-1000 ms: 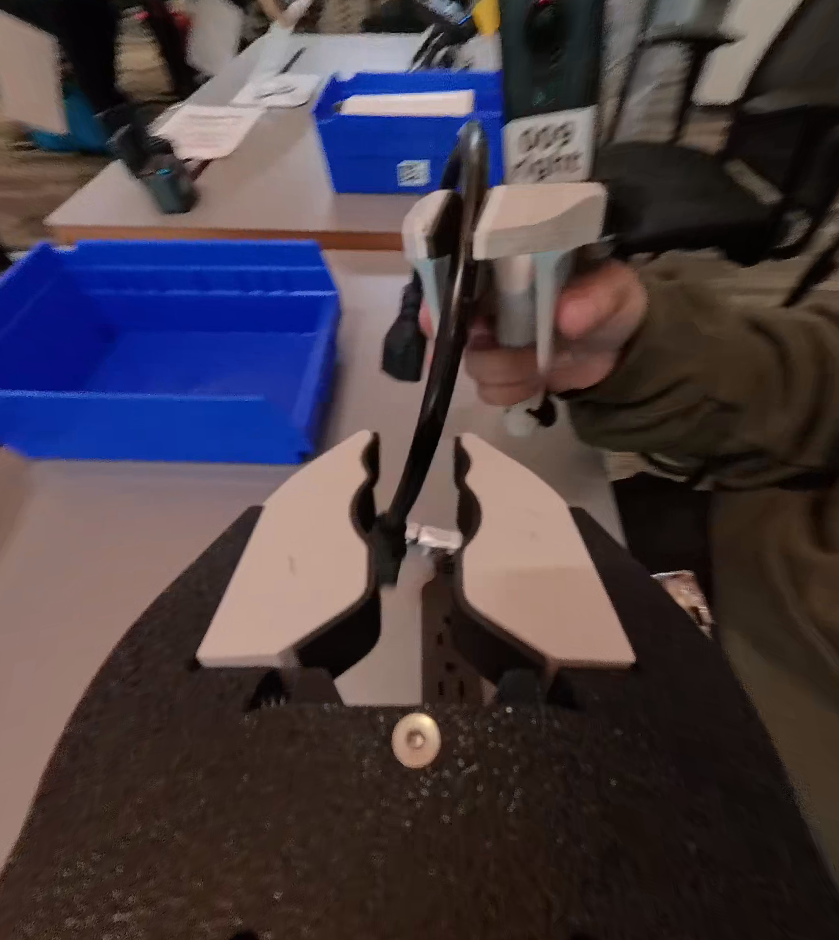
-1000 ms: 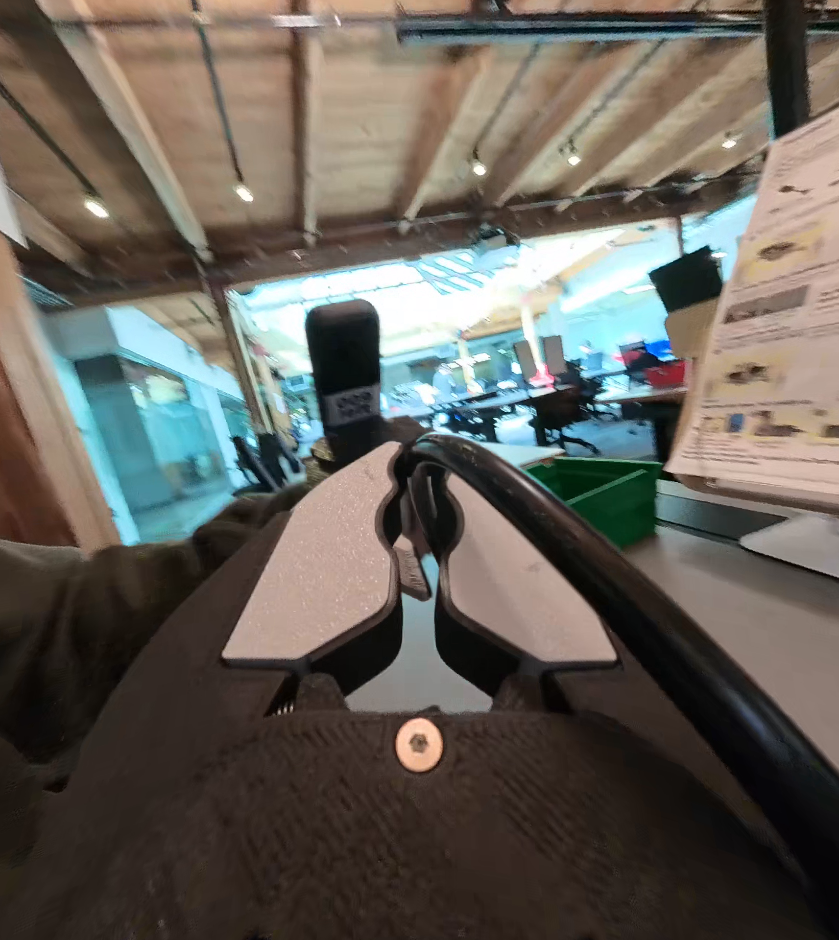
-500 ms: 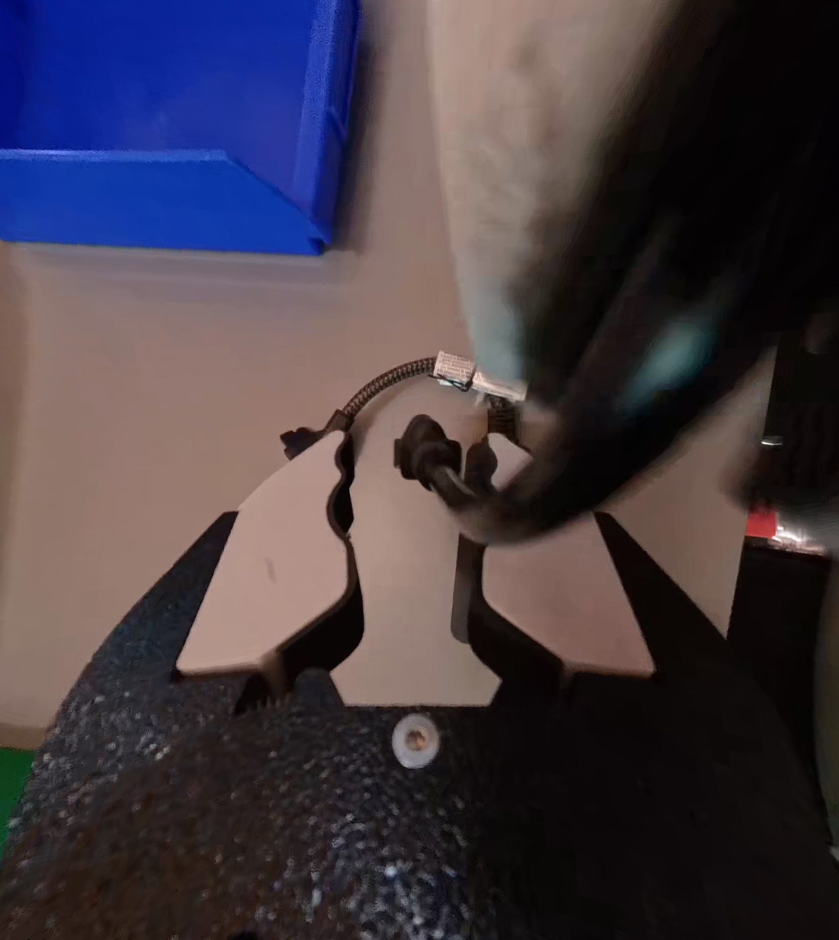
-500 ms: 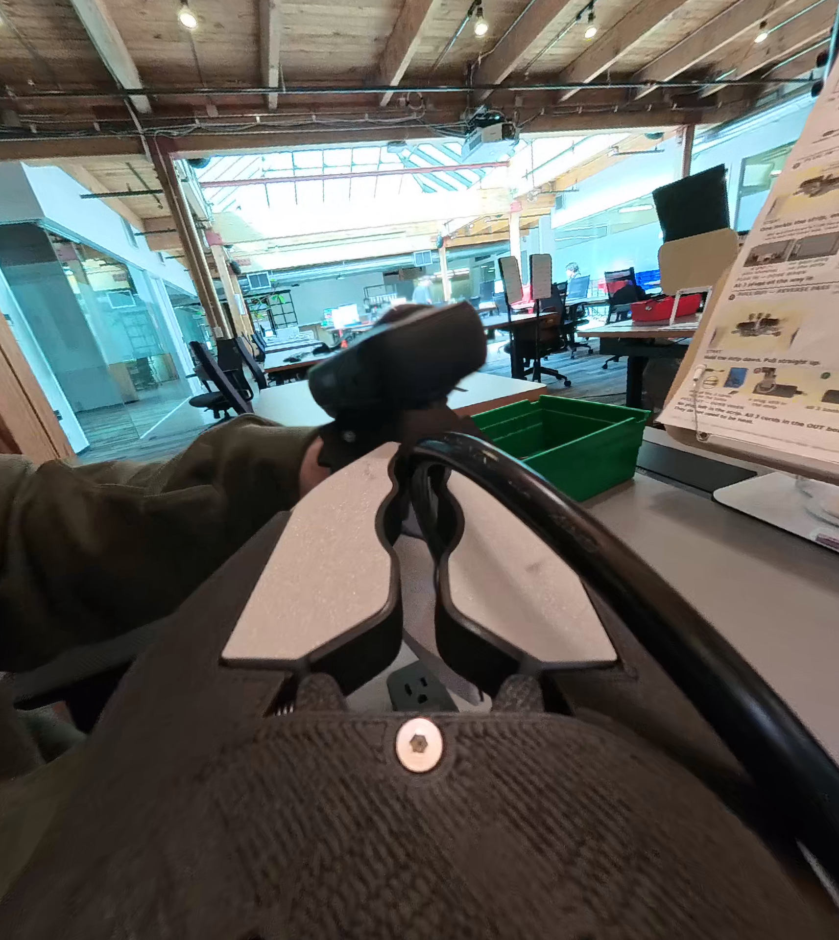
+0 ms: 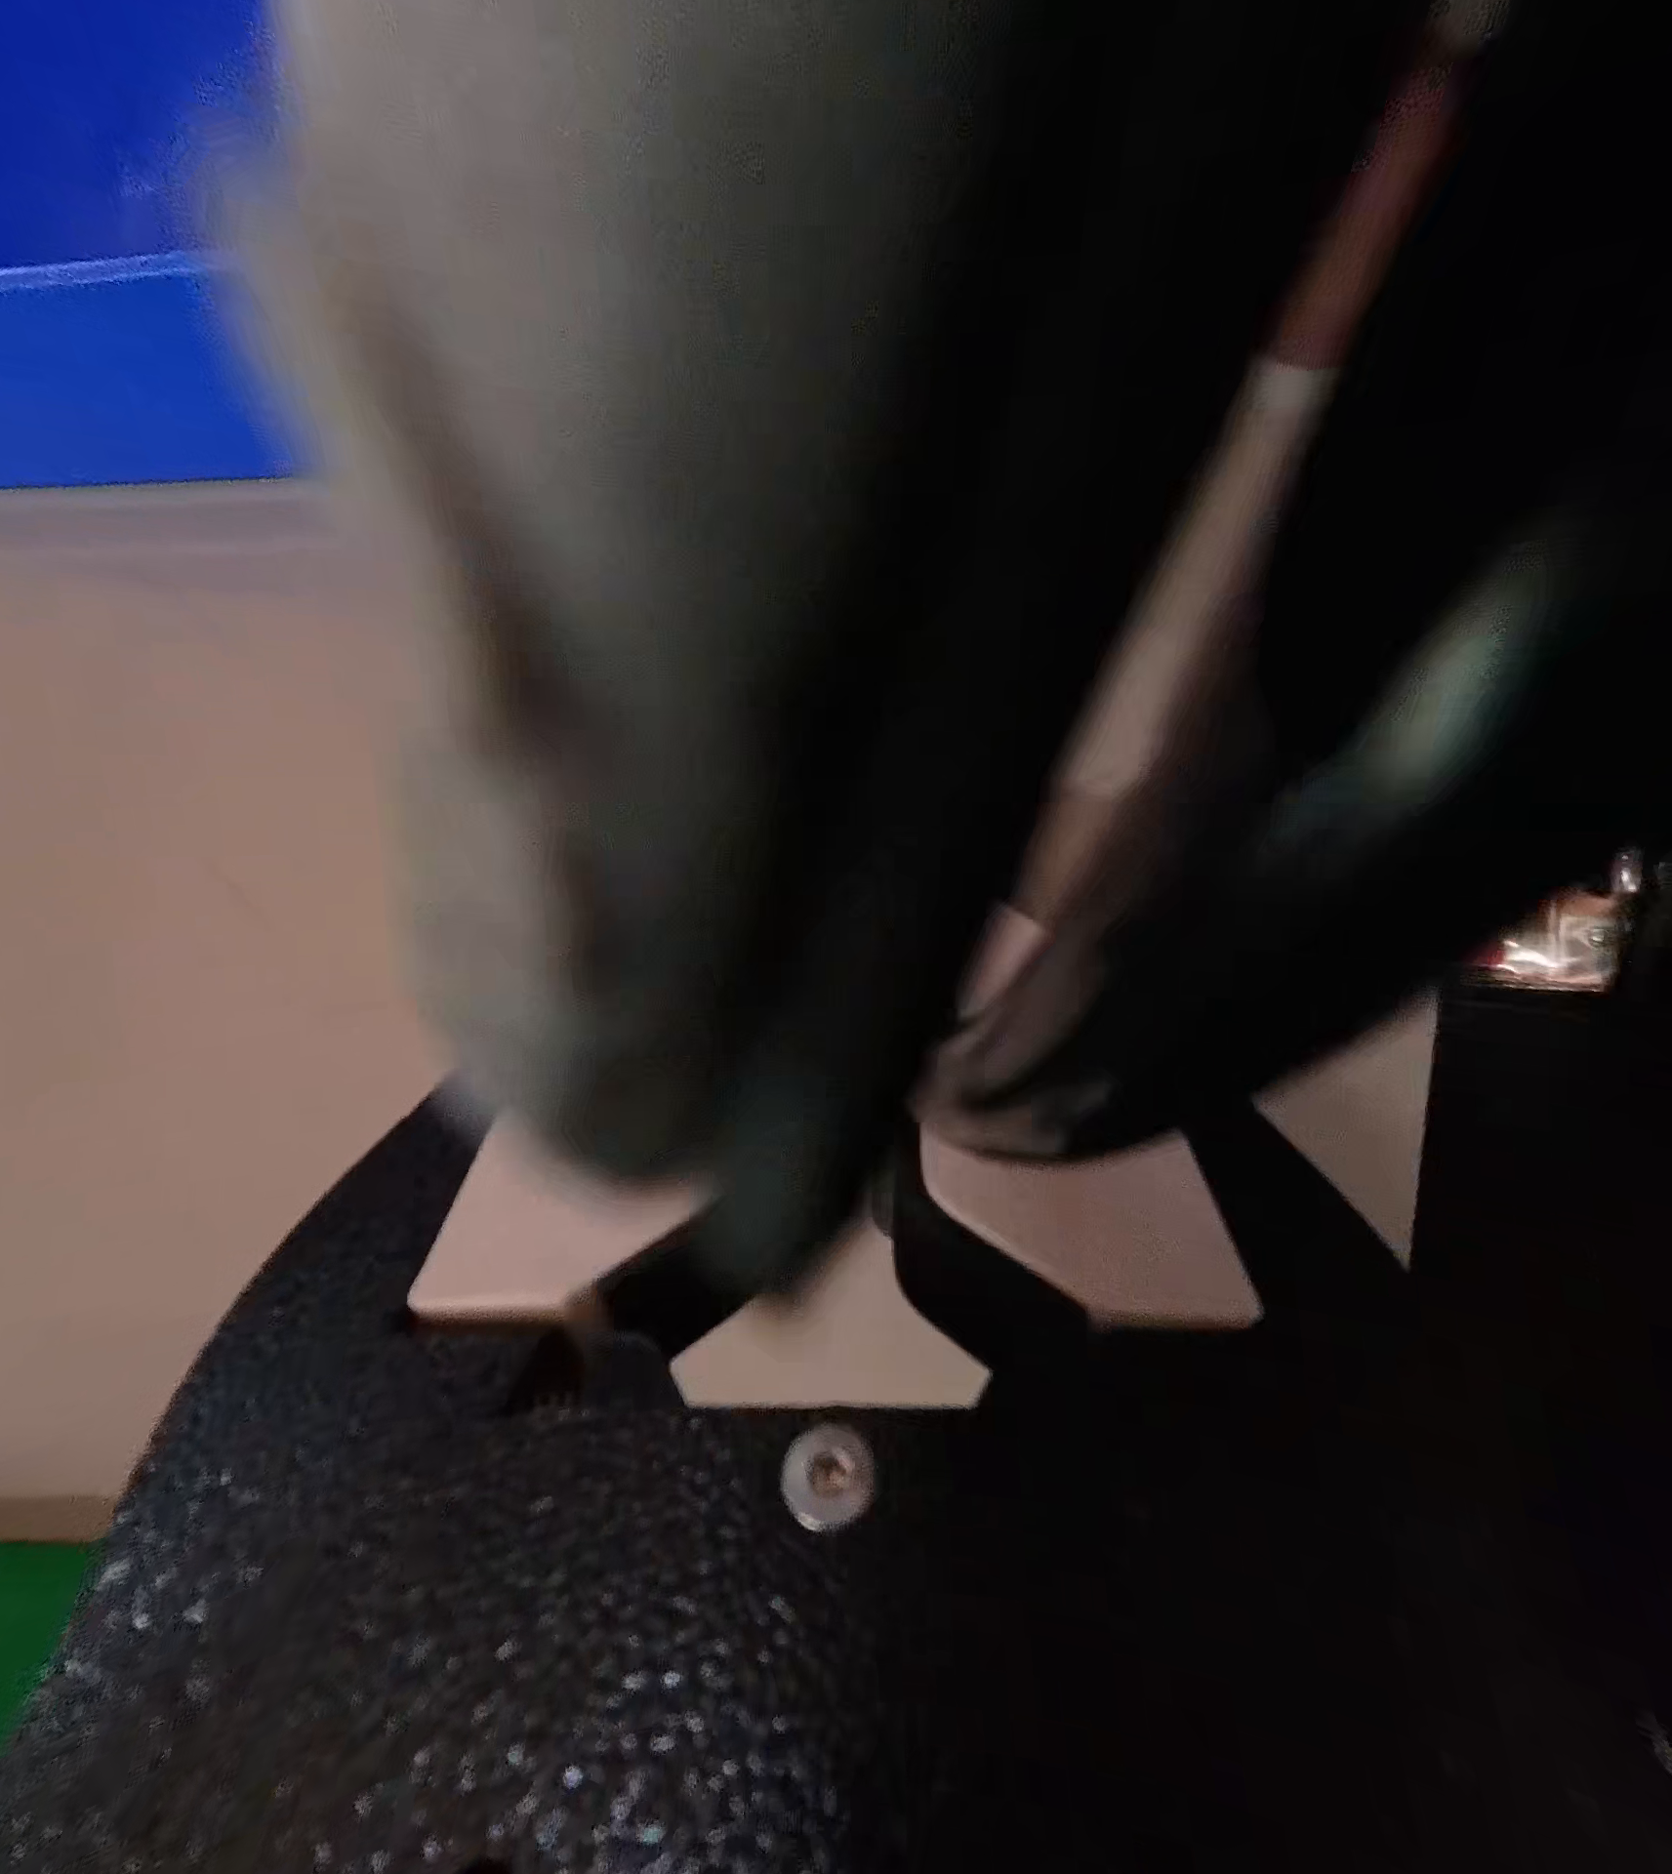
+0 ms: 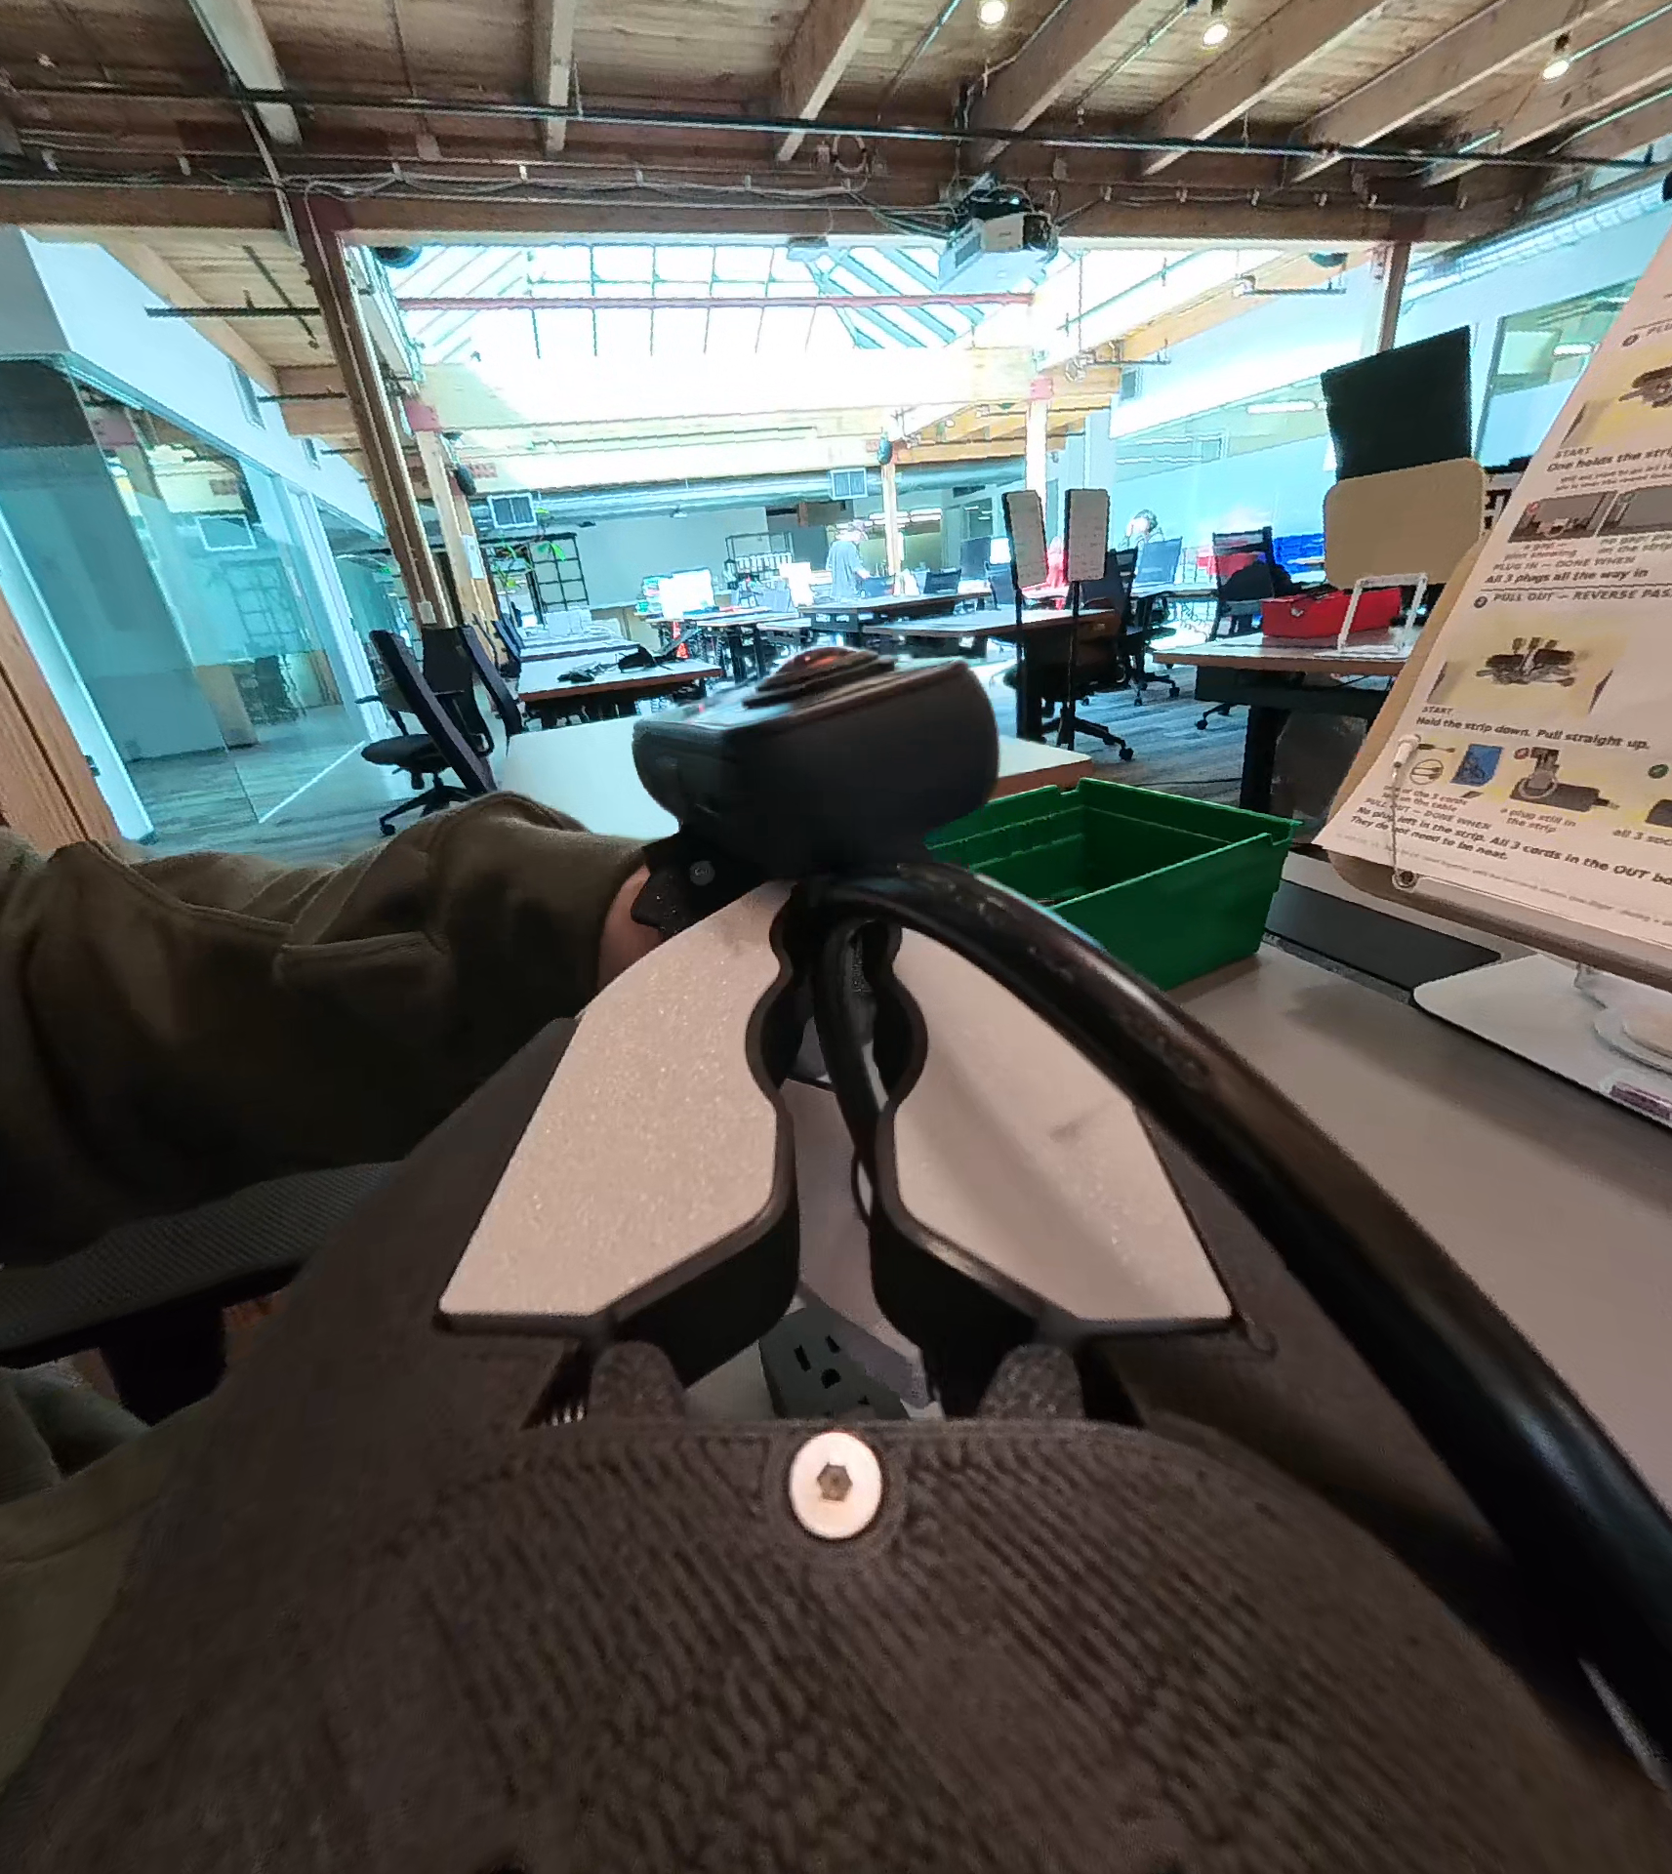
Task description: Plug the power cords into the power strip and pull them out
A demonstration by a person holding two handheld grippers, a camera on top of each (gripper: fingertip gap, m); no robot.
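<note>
Right hand-held gripper (image 6: 837,1014) nipped tight on black power cord (image 6: 1166,1044), holding it above power strip (image 6: 816,1364) socket for plugging; left hand-held gripper (image 5: 872,1166) blurred, opening unreadable, near tabletop (image 5: 152,862)

You have two grippers in view: your right gripper (image 6: 837,974), with two pale fingers (image 6: 649,1105), and your left gripper (image 6: 816,771) beyond it. One thick black power cord (image 6: 1166,1044) runs between those fingers. One power strip (image 6: 826,1364) shows below them, with one socket visible. You have one green bin (image 6: 1115,872), one blue bin (image 5: 81,385), one instruction sheet (image 6: 1602,629) on one stand, and one bench (image 6: 1521,1197). The left wrist view is too blurred to count more.
</note>
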